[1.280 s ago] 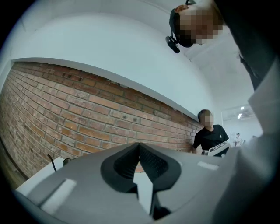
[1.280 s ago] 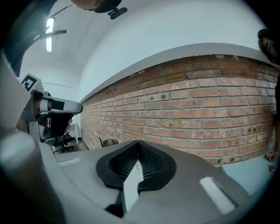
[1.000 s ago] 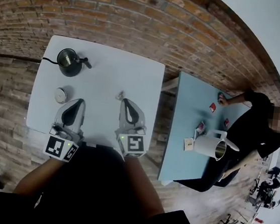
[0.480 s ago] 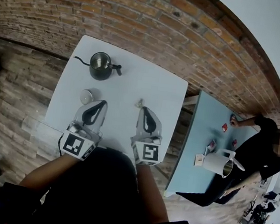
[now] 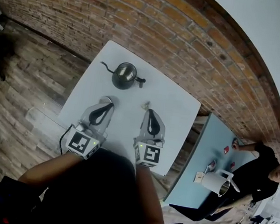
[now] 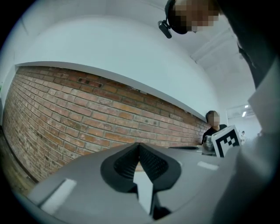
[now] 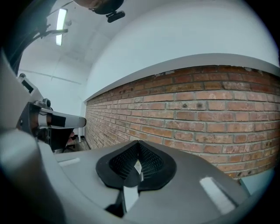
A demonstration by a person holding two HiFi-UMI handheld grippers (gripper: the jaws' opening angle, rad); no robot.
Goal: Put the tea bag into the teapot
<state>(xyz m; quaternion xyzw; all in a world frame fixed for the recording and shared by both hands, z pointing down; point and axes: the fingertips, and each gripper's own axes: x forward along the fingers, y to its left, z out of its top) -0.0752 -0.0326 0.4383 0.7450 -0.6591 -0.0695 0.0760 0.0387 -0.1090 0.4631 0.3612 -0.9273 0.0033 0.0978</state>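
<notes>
— Where's the tea bag (image 7: 138, 166)?

— In my right gripper (image 5: 150, 111). Its fingers are closed on a white scrap of it, and I hold it over the table (image 5: 176, 106).

— And your left?

— My left gripper (image 5: 108, 105) has its fingers pressed together with nothing between them. The tips are just beside a round thing (image 5: 104, 99) on the table.

— The teapot?

— The teapot (image 5: 124, 75) stands on the table beyond both grippers, spout to my left, handle to my right. The bag is near it, not in it.
</notes>
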